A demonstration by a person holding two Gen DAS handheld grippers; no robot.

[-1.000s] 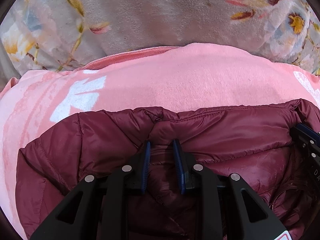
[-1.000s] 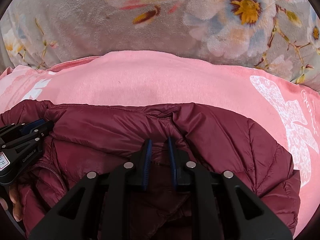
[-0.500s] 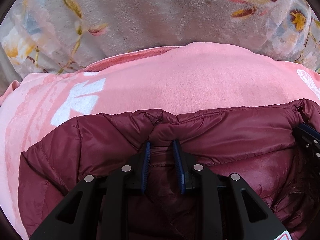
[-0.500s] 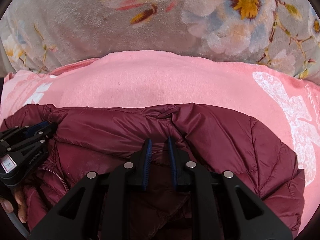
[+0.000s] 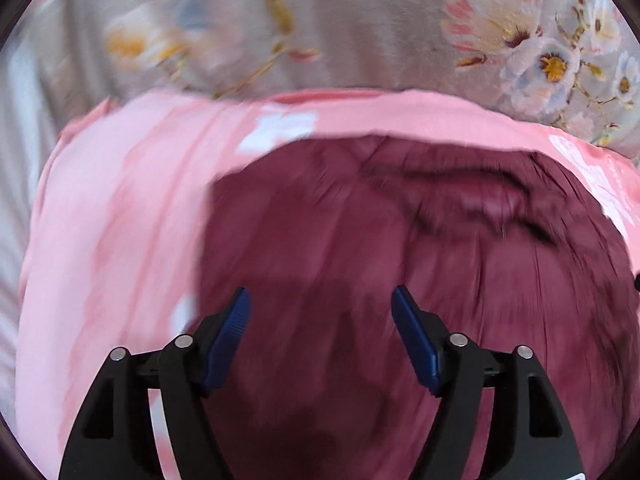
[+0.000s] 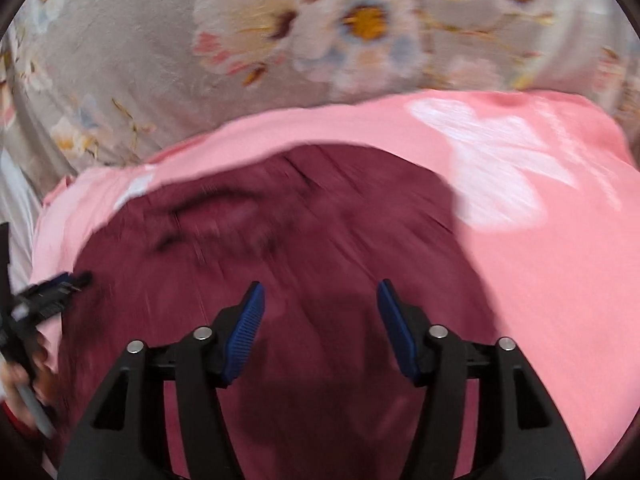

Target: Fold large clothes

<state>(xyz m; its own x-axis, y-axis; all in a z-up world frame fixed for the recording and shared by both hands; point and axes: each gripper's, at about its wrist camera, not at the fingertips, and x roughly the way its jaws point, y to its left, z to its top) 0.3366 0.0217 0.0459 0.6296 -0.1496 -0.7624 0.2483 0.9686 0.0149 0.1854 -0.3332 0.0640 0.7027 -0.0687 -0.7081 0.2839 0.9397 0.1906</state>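
Maroon, glossy quilted jacket [image 5: 400,280] lies rounded on a pink fleecy blanket [image 5: 112,240]. Left gripper [image 5: 320,304] and right gripper [image 6: 320,296] are opening, nothing between their ribbed blue pads.

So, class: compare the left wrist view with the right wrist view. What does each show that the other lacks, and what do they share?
Only the left wrist view: the left gripper from behind, fingers apart, nothing between them.
Only the right wrist view: the right gripper, likewise apart and empty, plus the person's hand at the left edge.
Both: the maroon puffer jacket lying on a pink towel over a floral blanket.
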